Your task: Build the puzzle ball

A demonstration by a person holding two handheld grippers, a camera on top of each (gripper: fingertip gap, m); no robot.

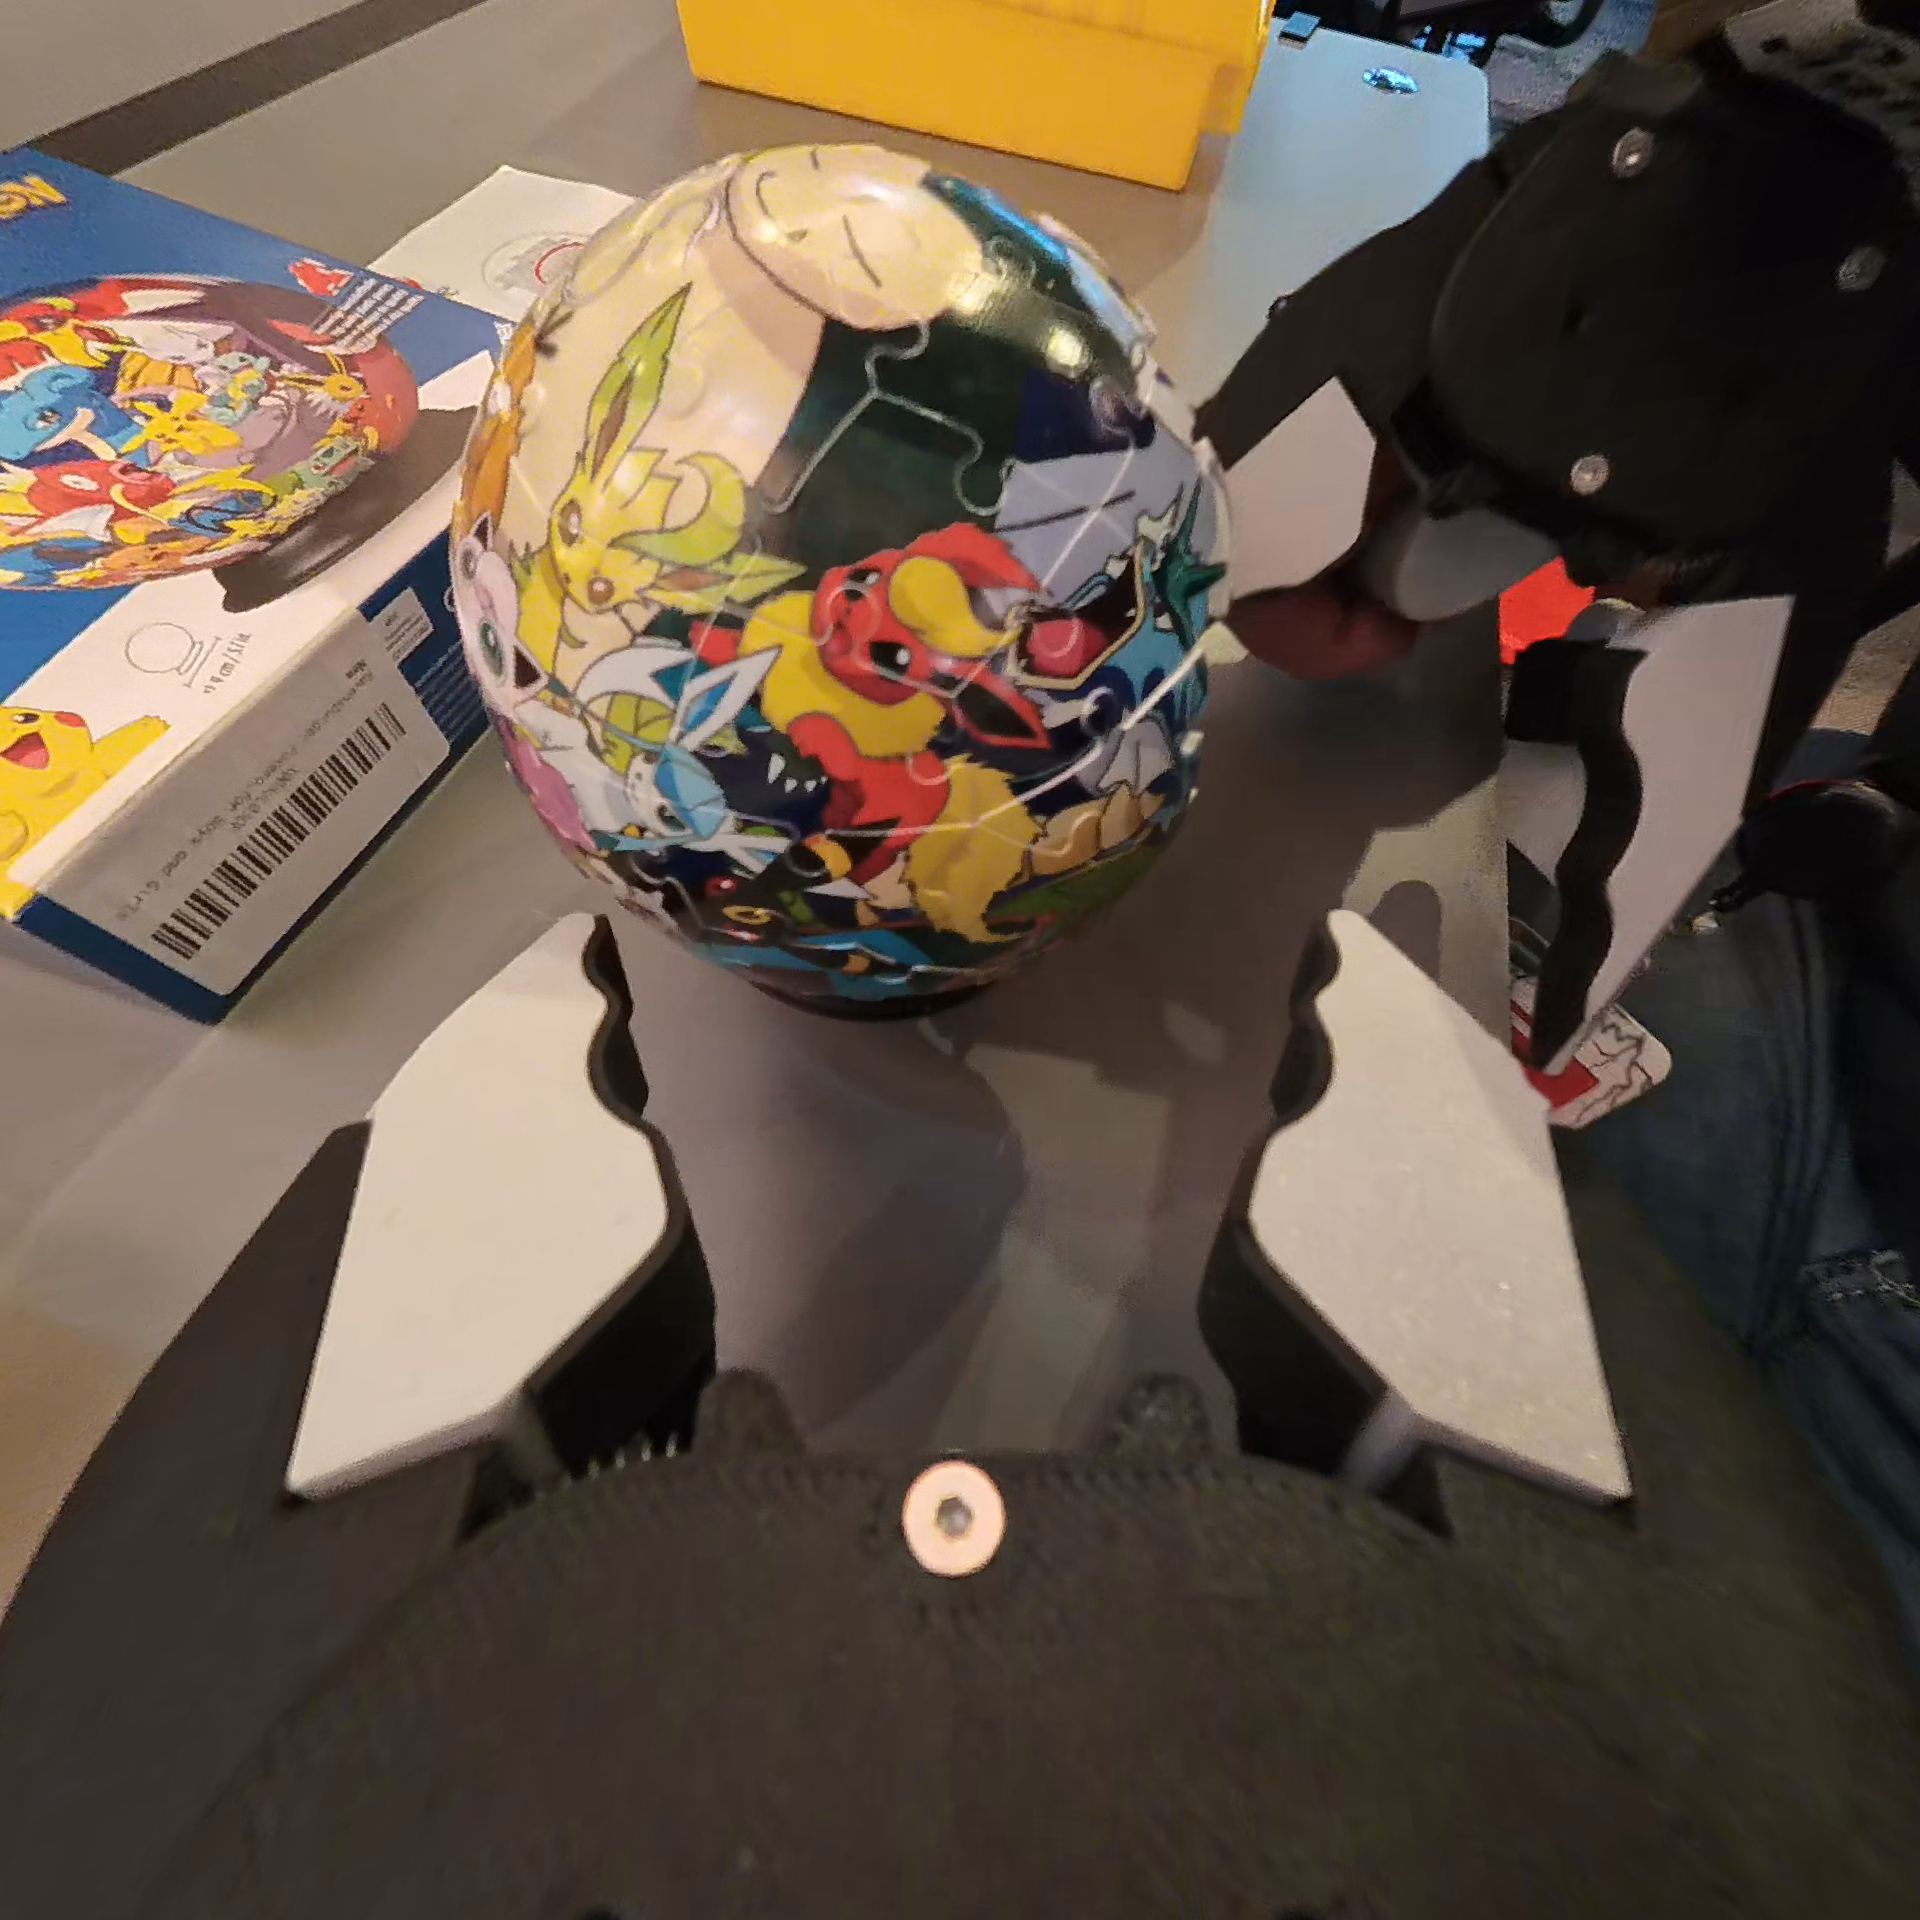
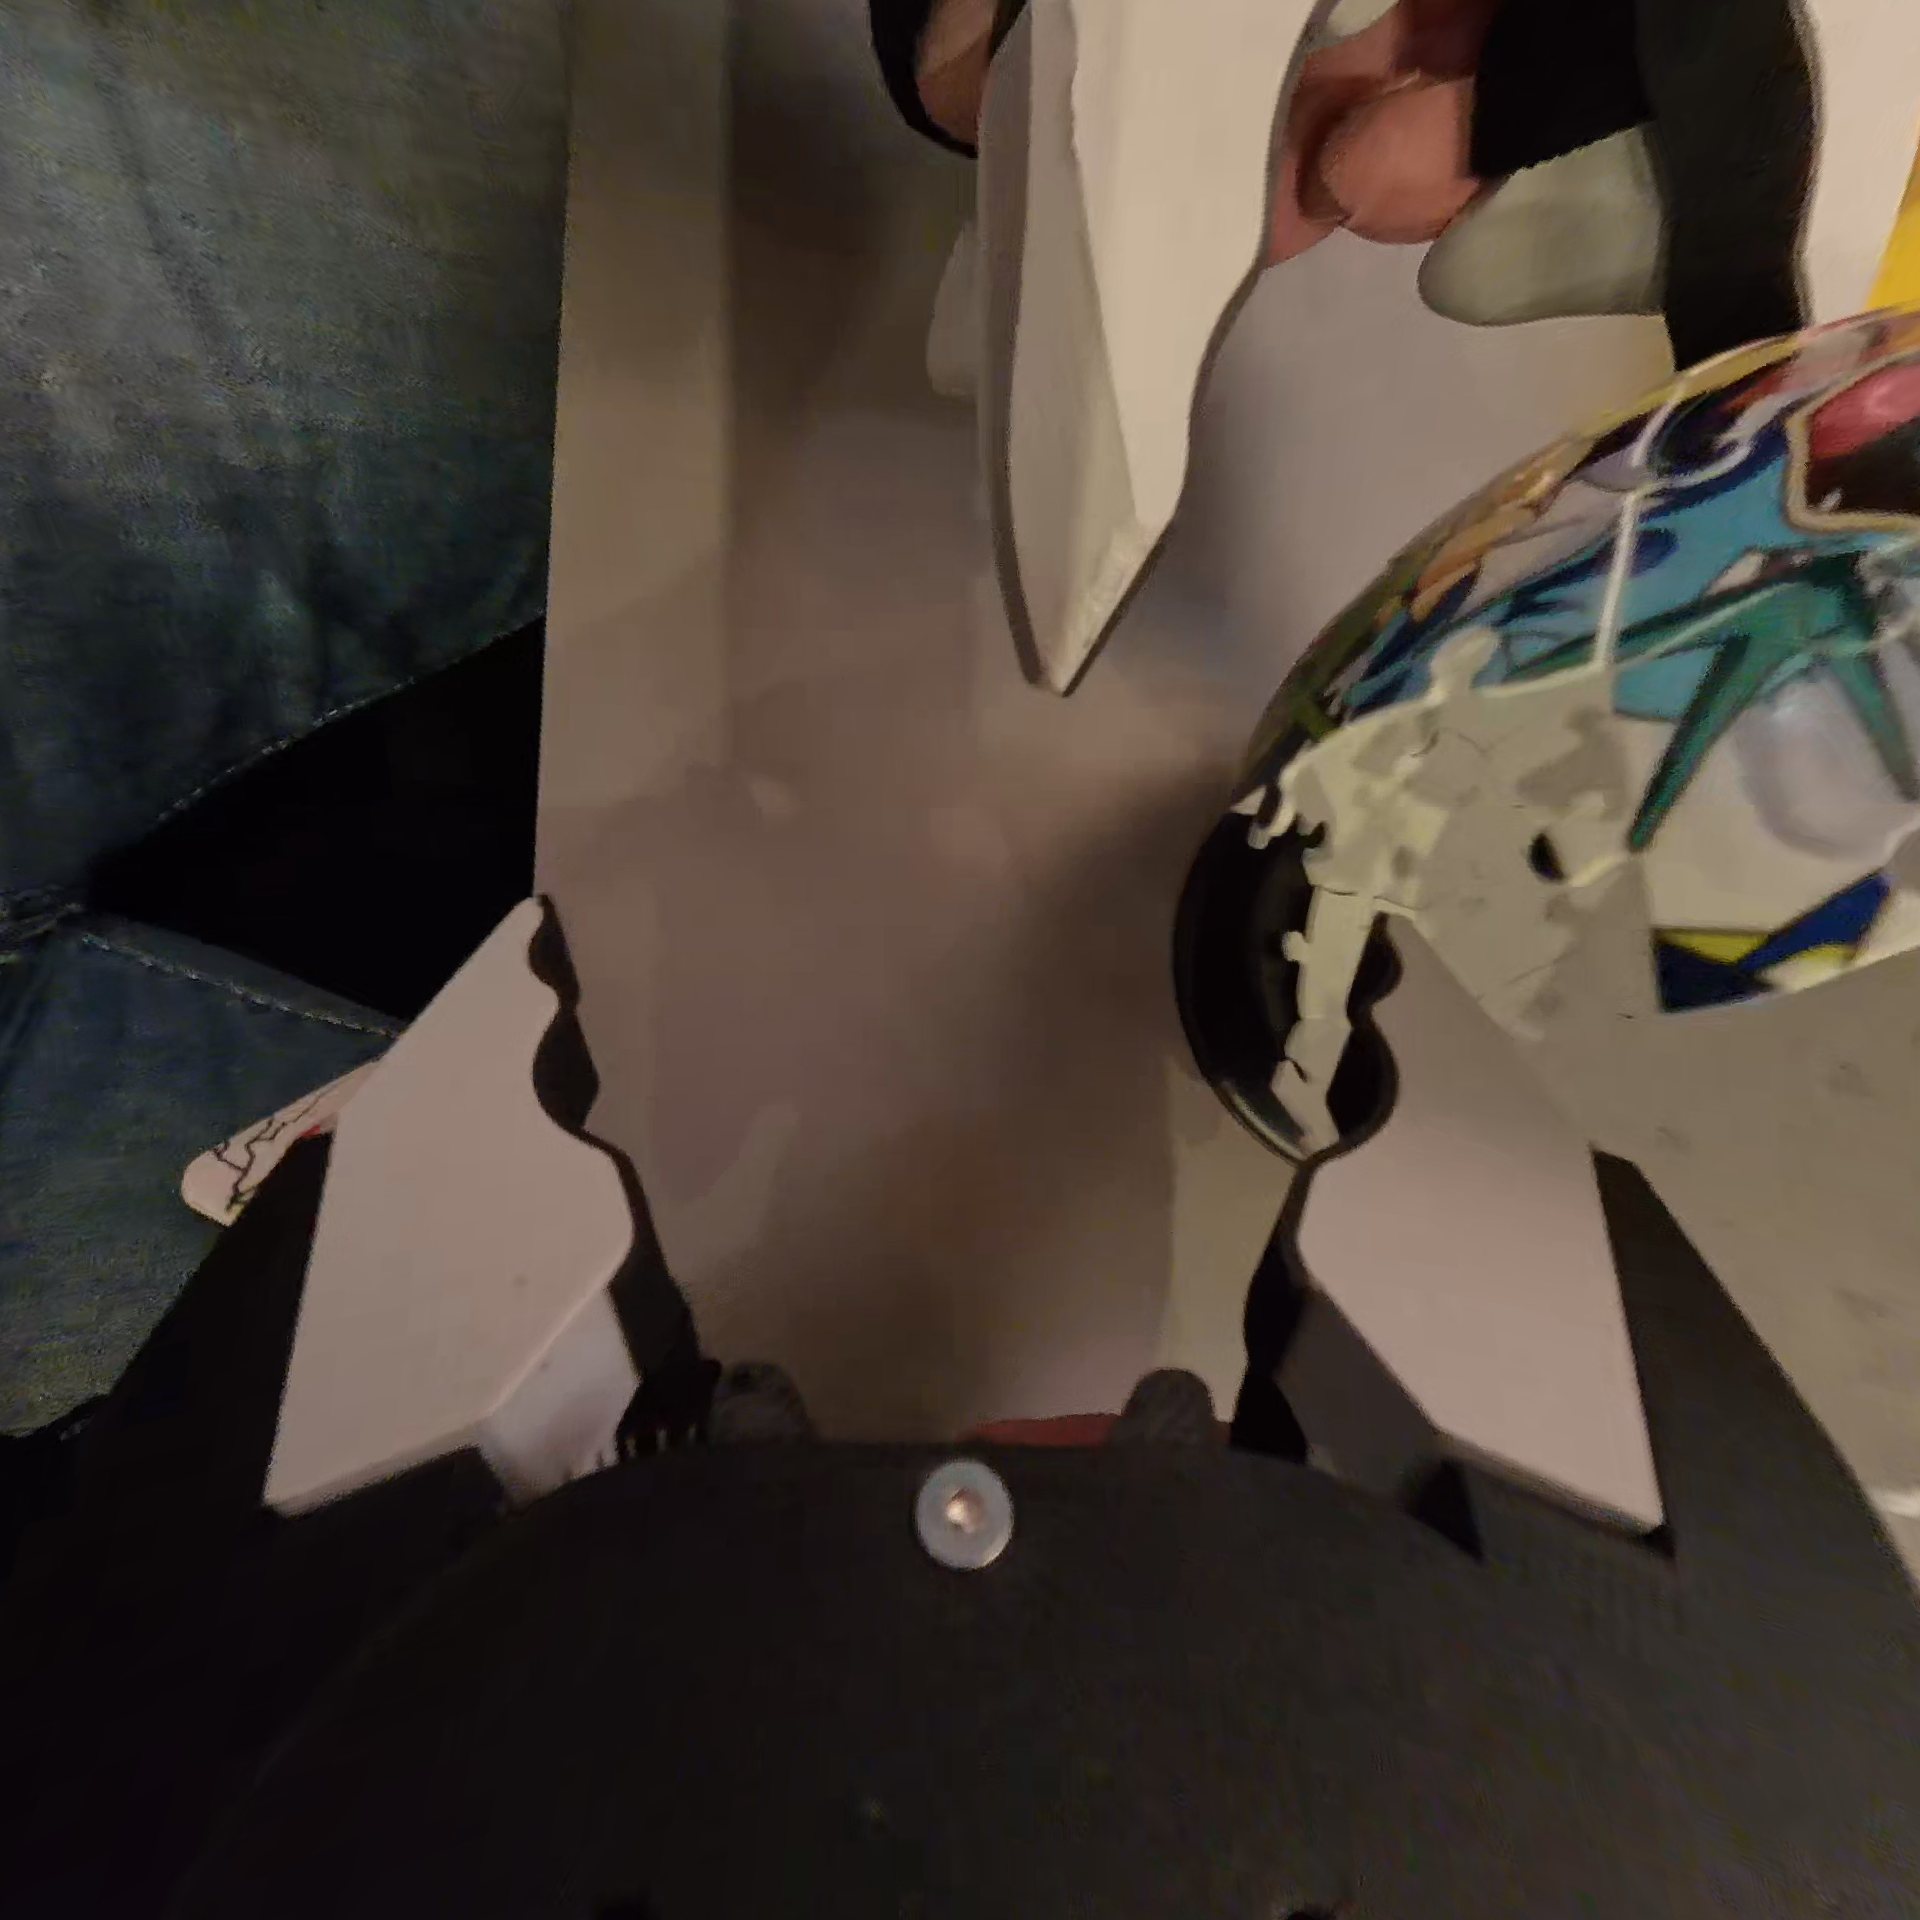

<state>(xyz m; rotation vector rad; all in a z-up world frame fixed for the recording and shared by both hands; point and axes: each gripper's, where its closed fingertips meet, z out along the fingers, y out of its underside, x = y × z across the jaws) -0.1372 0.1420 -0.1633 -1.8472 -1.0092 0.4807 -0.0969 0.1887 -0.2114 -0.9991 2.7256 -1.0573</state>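
The puzzle ball (image 1: pixel 842 582), covered in colourful cartoon creatures, stands upright on a small black stand (image 1: pixel 862 1003) on the grey table (image 1: pixel 831 1195). My left gripper (image 1: pixel 966 935) is open and empty, just in front of the ball. My right gripper (image 1: pixel 1382 748) is open at the ball's right side, with one fingertip against the ball. In the right wrist view the ball (image 2: pixel 1662 675) shows a white worn patch and small gaps near its base, beside the right gripper (image 2: pixel 961 925). A loose puzzle piece (image 1: pixel 1605 1060) sits at the outer side of its other finger, past the table edge (image 2: pixel 260 1153).
The blue puzzle box (image 1: pixel 208 582) lies to the left of the ball, with a white sheet (image 1: pixel 488 239) behind it. A yellow box (image 1: pixel 966 73) stands at the back. A person's jeans (image 2: pixel 208 416) are beside the table edge. A hand (image 2: pixel 1361 156) holds the left gripper.
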